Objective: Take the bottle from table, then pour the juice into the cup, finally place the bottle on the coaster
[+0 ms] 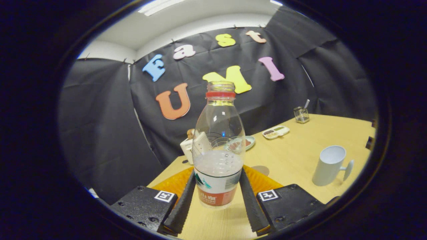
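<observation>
Gripper view: the gripper (217,196) is seen closed upon the bottle (218,146), both ribbed fingers (182,203) being pressed against its labelled lower part. The bottle is held upright between them (cap off, red neck ring showing, pale liquid up to just above the label). An orange coaster (263,181) is noted just behind the bottle's base on the wooden table (300,150). A white cup (328,165), handle turned away from the bottle, is stood well apart on the table beyond the right finger. A small plate (248,142), a compartment tray (275,132) and a wire holder (301,114) are recorded farther back.
</observation>
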The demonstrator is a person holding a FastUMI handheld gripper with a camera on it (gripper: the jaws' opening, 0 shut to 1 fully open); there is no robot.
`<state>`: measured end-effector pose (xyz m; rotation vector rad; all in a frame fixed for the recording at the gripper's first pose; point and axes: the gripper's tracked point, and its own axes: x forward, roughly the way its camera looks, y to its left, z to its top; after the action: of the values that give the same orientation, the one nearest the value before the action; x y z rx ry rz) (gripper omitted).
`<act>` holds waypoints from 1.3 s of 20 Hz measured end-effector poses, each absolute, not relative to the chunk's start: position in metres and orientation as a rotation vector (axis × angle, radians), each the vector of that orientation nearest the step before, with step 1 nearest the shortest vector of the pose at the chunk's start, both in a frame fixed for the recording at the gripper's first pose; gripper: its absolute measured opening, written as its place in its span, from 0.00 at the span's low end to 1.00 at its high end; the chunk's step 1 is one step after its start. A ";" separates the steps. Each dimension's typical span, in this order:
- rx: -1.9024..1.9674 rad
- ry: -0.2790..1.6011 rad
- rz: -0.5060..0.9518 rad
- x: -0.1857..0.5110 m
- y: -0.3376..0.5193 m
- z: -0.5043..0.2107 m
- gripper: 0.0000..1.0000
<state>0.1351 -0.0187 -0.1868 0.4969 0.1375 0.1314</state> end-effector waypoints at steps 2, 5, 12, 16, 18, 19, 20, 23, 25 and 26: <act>0.623 0.150 0.117 0.140 -0.027 -0.192 0.76; 0.767 0.164 0.091 0.146 -0.039 -0.199 0.76; 1.122 0.167 0.046 0.155 -0.059 -0.212 0.76; 1.299 0.155 0.034 0.154 -0.065 -0.220 0.75; 1.354 0.152 0.028 0.155 -0.069 -0.222 0.75; 1.384 0.156 0.027 0.155 -0.068 -0.225 0.75; 1.416 0.155 0.021 0.154 -0.070 -0.226 0.75; 1.521 0.142 0.013 0.154 -0.073 -0.227 0.75; 1.561 0.136 0.008 0.157 -0.073 -0.227 0.75; 1.580 0.134 0.010 0.158 -0.074 -0.227 0.75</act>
<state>0.1579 -0.0739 -0.2265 1.5803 0.1335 0.0100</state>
